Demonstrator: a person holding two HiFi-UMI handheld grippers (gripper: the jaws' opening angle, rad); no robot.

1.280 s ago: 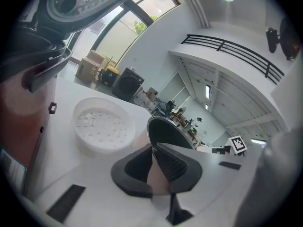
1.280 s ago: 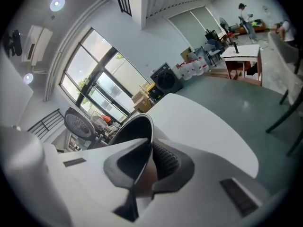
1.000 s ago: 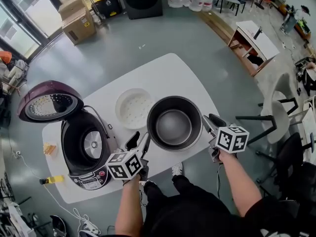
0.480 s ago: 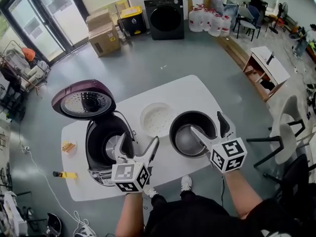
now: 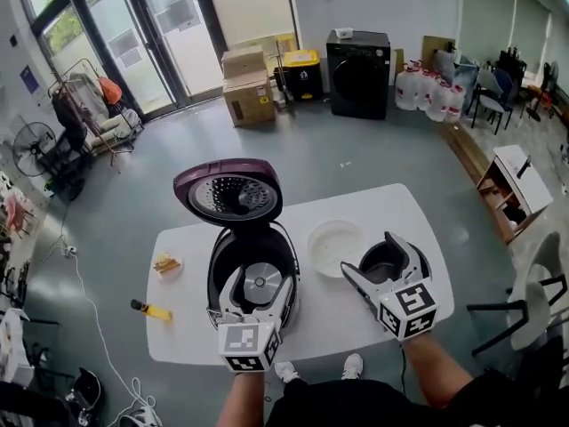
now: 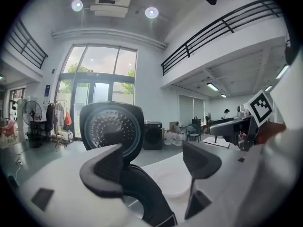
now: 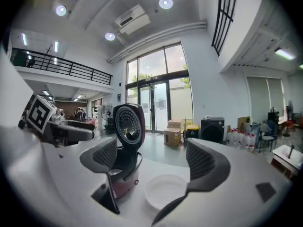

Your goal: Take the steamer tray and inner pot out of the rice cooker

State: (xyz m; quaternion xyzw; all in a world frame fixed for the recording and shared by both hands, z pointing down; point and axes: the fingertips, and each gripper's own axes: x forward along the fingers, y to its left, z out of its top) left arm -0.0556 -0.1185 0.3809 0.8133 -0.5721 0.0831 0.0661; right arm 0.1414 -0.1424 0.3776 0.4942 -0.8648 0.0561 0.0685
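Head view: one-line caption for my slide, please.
Steamer tray and inner pot stand on the white table beside the empty rice cooker, lid raised.

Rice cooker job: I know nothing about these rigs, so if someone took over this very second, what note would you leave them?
Left gripper: open and empty, held in front of the cooker; its jaws just opened, then narrowed a little.
Right gripper: open and empty, held in front of the pot; its jaws just opened.
Things: tray and pot sit side by side on the table, right of the cooker. The lid is up and the cooker's well is empty.
Done: both parts are out.
Left: nothing of the task, it seems.
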